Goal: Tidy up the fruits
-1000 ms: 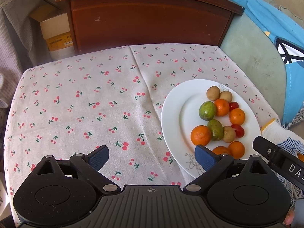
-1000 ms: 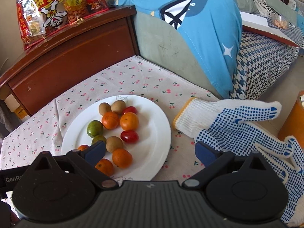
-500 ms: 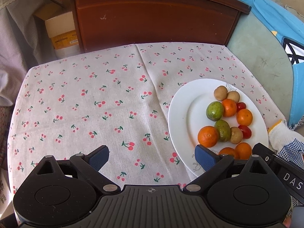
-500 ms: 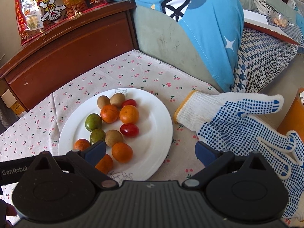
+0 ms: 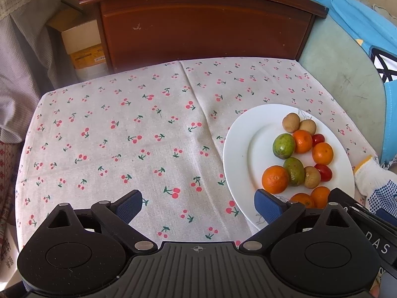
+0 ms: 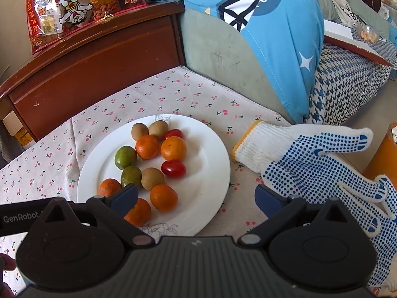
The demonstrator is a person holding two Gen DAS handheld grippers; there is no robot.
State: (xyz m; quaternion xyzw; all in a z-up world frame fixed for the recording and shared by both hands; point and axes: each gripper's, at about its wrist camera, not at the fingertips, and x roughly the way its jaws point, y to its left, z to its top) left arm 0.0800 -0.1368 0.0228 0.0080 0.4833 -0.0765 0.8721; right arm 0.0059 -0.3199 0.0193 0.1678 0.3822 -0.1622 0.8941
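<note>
A white plate [image 5: 243, 149] [image 6: 211, 164] sits on the right half of a cherry-print tablecloth [image 5: 124, 136]. It holds several oranges [image 5: 275, 179] [image 6: 173, 148], two green fruits [image 5: 283, 146] [image 6: 125, 157], brown round fruits [image 5: 290, 122] [image 6: 152, 178] and red tomatoes [image 5: 323, 172] [image 6: 173, 168]. My left gripper [image 5: 198, 204] is open and empty over the cloth, its right finger at the plate's near rim. My right gripper [image 6: 196, 198] is open and empty over the plate's near edge.
A dotted white work glove [image 6: 310, 159] lies right of the plate. A brown wooden cabinet [image 5: 203, 24] stands behind the table, with snack bags [image 6: 79, 2] on top. A sofa with blue cloth [image 6: 273, 37] is to the right. A cardboard box [image 5: 82, 47] stands at back left.
Both grippers have shifted slightly; the plate sits a little farther right in the left wrist view and a little farther away in the right wrist view. Both stay open. The fruit has not moved.
</note>
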